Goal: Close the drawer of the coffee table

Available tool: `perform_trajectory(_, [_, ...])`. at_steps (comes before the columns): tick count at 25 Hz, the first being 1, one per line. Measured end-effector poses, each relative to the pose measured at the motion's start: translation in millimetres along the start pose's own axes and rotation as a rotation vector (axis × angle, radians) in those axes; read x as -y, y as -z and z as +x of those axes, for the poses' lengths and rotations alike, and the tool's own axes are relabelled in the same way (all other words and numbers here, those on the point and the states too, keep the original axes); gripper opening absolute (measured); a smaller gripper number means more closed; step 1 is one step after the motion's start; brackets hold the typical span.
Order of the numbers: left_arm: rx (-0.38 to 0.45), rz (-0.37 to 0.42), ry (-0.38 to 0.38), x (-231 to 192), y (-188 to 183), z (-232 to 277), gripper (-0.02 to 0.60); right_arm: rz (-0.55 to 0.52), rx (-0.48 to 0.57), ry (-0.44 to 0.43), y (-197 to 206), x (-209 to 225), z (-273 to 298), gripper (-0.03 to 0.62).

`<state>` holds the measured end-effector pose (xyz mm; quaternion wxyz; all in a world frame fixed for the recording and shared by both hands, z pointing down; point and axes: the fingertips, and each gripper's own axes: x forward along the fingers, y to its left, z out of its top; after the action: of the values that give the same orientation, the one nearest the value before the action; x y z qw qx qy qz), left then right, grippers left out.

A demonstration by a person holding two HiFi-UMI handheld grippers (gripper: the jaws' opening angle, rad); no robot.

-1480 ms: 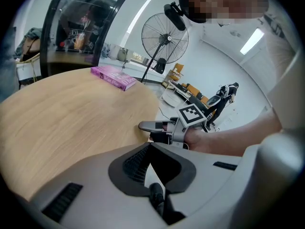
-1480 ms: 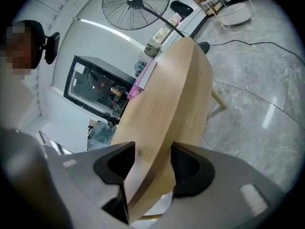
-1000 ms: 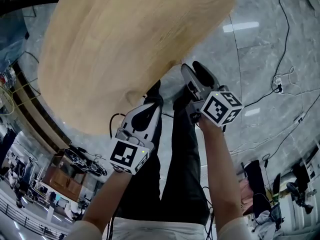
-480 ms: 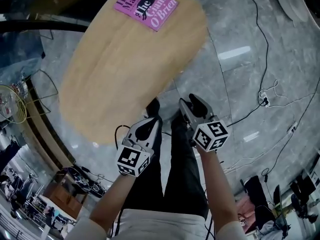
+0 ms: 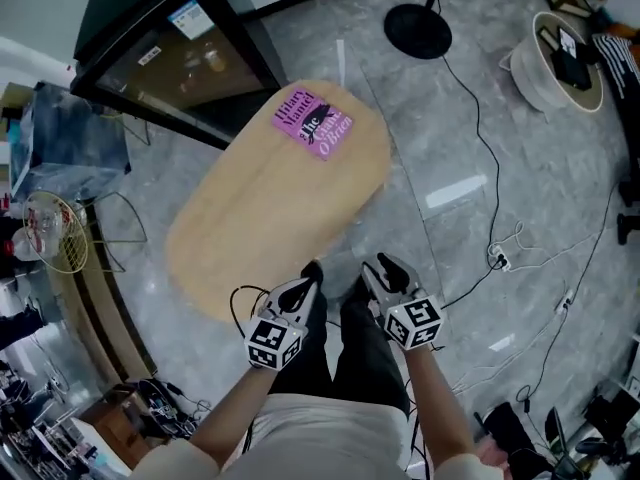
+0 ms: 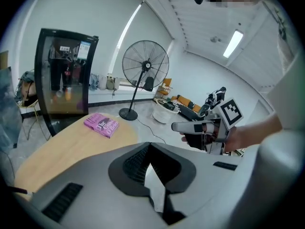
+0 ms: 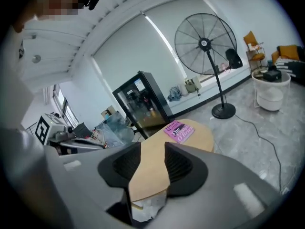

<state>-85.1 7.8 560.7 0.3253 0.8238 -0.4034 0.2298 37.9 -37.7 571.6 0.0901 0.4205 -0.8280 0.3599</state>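
Grey marble floor (image 5: 450, 158) spreads around the oval coffee table (image 5: 270, 218), which a second ago filled the top of the head view and is now seen whole and far smaller. The person has straightened up, and both grippers have come up with them. A pink book (image 5: 313, 122), only a corner at the frame edge back then, now lies in full at the far end of the wooden top, just inside its rim. A glass-fronted cabinet (image 5: 170, 58), a fan base (image 5: 418, 30) and a white tub (image 5: 555, 63) have also come into sight.

The left gripper (image 5: 310, 273) has its fingertips meeting, with a sliver of gap further back and nothing held. The right gripper (image 5: 388, 266) has its jaws moderately apart; they have just been closing, with only the tabletop showing through the gap and nothing gripped. Both point at the near end of the table, apart from it. I cannot make out the drawer beneath the top.

The table's near end sits close to the person's dark trousers (image 5: 360, 358). To the right, the floor is open but crossed by a black cable (image 5: 478, 138). To the left, the cabinet and clutter crowd in.
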Motion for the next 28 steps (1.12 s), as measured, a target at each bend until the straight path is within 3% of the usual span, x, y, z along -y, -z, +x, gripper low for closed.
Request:
perform_trajectory(16, [0.209, 0.06, 0.131, 75, -179, -108, 0.005, -0.368, 0.163, -0.047, -181, -139, -113, 0.163])
perform_trajectory(28, [0.342, 0.163, 0.172, 114, -259, -162, 0.005, -0.397, 0.3, -0.015, -255, -180, -167, 0.161])
